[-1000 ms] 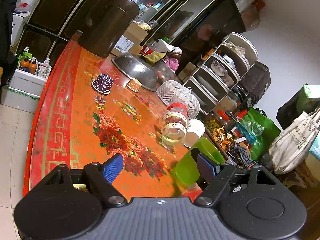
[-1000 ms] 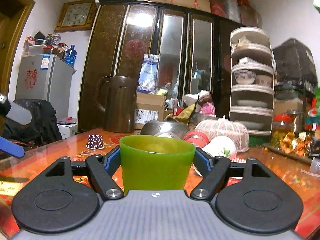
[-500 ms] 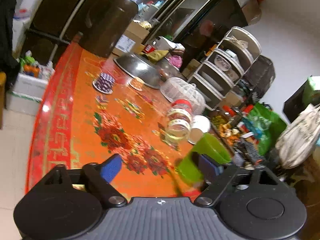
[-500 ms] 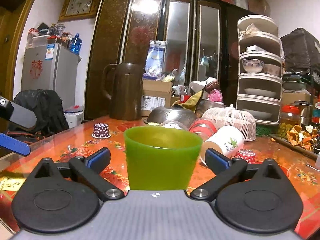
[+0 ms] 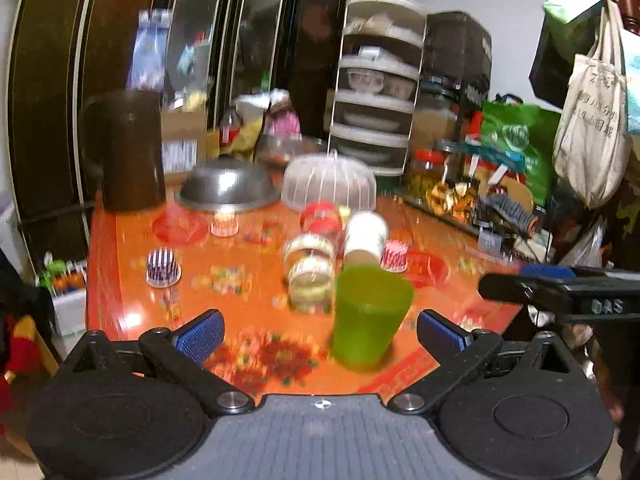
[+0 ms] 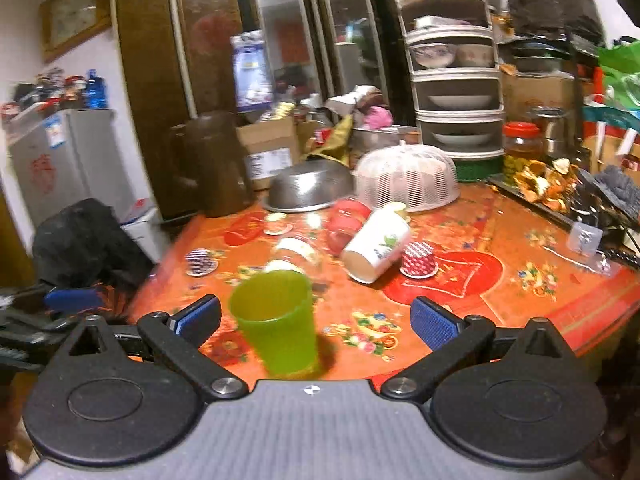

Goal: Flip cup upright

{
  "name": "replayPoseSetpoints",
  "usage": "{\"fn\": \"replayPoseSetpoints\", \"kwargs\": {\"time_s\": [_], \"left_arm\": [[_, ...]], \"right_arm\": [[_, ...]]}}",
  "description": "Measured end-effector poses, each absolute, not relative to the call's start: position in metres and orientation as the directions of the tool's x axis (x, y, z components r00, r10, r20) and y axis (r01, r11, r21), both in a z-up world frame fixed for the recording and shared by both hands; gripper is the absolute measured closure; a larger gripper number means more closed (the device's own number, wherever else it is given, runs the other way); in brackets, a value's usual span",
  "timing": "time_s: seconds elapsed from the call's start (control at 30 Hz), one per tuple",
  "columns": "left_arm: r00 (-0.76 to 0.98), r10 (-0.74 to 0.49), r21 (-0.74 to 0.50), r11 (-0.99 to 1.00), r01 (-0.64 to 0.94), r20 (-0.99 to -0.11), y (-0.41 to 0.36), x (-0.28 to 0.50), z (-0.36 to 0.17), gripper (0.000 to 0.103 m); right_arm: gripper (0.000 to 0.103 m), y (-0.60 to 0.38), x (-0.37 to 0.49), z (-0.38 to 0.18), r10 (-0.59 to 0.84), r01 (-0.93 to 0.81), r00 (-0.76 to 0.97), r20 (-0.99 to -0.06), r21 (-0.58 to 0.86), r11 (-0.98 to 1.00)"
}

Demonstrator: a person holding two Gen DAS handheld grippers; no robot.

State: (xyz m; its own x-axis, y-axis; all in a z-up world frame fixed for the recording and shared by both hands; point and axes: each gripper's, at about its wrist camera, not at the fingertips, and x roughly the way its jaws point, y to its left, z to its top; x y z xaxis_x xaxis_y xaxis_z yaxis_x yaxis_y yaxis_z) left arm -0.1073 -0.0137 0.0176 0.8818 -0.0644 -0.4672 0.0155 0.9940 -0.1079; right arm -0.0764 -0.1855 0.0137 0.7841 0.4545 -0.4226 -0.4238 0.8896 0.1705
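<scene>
The worktop (image 6: 500, 320) is red-orange with floral print. Directly on it: an upright green cup (image 6: 276, 320), a white paper cup (image 6: 376, 244) on its side, an overturned steel bowl (image 6: 310, 190), a mesh food cover (image 6: 406, 184), a brown jug (image 5: 124, 152), and foil cupcake liners (image 5: 162, 266).

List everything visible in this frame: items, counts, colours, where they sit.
green cup: 1, upright, near table edge, free of both grippers
white paper cup: 1, on its side, mid-table
glass jar: 1, clear with red lid, lying down behind green cup
cupcake liners: at least 3, purple and red striped, scattered
metal bowl: 1, silver, inverted, far side
mesh food cover: 1, white, beside bowl
brown jug: 1, far left
table: 1, orange-red floral
left gripper: open
right gripper: open
</scene>
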Motion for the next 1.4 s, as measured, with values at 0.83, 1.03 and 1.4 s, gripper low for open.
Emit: {"fn": "replayPoseSetpoints", "kwargs": {"time_s": [0.83, 1.03, 1.4], "left_arm": [[0.850, -0.030, -0.082, 0.996, -0.016, -0.526, -0.024, -0.104, 0.031, 0.000], [0.846, -0.030, -0.078, 0.997, -0.013, -0.532, -0.025, -0.104, 0.031, 0.000], [0.841, -0.042, -0.090, 0.996, -0.008, -0.540, -0.024, -0.102, 0.030, 0.000]], "right_arm": [[0.001, -0.182, -0.083, 0.020, 0.458, -0.445, 0.778, -0.430, 0.136, 0.885], [0.001, -0.182, -0.085, 0.020, 0.458, -0.449, 0.778, -0.431, 0.129, 0.884], [0.001, -0.181, -0.085, 0.019, 0.466, -0.463, 0.769, -0.437, 0.121, 0.878]]}}
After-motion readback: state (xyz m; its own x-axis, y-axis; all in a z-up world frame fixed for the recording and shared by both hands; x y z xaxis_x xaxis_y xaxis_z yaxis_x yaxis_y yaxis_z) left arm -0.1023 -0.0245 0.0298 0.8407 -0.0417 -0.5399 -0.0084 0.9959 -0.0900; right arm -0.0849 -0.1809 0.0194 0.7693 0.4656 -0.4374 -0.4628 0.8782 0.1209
